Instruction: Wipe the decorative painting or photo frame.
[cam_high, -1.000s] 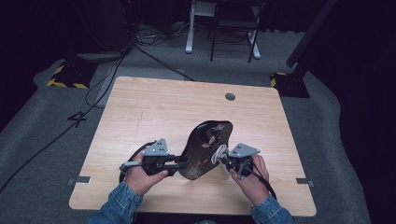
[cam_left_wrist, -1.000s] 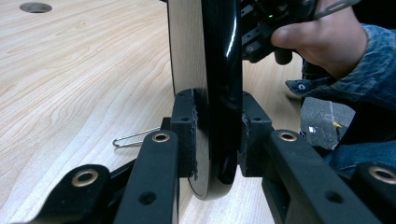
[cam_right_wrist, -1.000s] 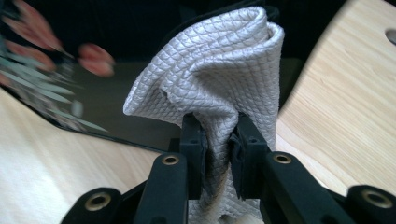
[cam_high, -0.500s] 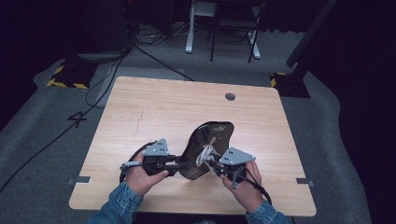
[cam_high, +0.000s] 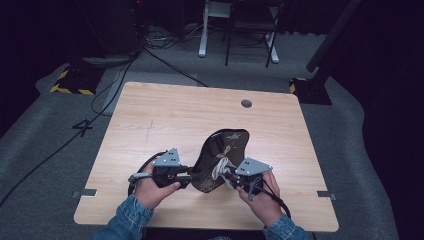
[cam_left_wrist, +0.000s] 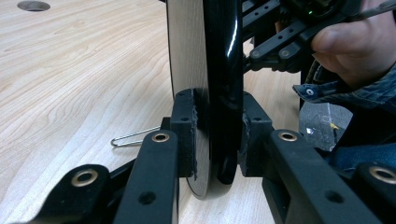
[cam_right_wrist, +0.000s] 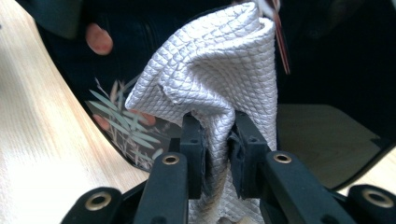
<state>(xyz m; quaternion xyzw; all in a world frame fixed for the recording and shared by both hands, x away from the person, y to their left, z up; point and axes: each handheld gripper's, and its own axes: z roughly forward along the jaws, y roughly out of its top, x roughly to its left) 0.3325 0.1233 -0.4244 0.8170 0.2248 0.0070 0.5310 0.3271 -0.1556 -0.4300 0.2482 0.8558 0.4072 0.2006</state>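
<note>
Got my left gripper (cam_high: 192, 176) clamped on the black tray (cam_high: 222, 155) rim to steady it, so the right gripper (cam_high: 226, 175), pinching the cloth (cam_right_wrist: 219, 84), can wipe it.

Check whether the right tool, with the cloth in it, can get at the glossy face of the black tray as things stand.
Probably yes. The left tool holds the black tray on edge by its rim, so the glossy face lies open toward the right tool, whose white cloth already sits against it.

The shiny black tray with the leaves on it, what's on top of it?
A bunched white textured cloth, pinched by the right gripper, lies on the shiny black tray. The tray surface beneath the cloth is hidden.
</note>
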